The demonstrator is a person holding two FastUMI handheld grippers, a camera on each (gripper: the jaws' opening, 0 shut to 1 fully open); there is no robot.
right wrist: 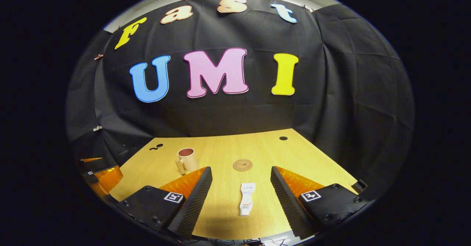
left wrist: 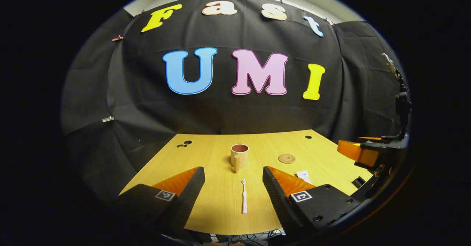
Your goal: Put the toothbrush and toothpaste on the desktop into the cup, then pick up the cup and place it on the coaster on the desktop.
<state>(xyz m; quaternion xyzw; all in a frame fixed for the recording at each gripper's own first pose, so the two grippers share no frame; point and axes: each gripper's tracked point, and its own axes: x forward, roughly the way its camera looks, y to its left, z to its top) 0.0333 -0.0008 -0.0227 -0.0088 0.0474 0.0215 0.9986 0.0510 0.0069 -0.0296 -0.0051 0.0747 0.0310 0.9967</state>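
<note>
With both tongs spread wide and holding nothing, you've not started yet. Left tongs [left wrist: 233, 181] line up w/ the slim white plastic toothbrush [left wrist: 244, 196], lying flat on the pale wood bench [left wrist: 323, 157] just in front of the tan handled cup [left wrist: 239, 156]. Right tongs [right wrist: 241, 187] frame the small white toothpaste tube [right wrist: 247, 198]; the round cork coaster [right wrist: 242, 164] sits beyond it. Risk, imo: the brush is thin & flat, so a shallow pinch may slip or skid it, and a clumsy drop-in could tip the cup.
</note>
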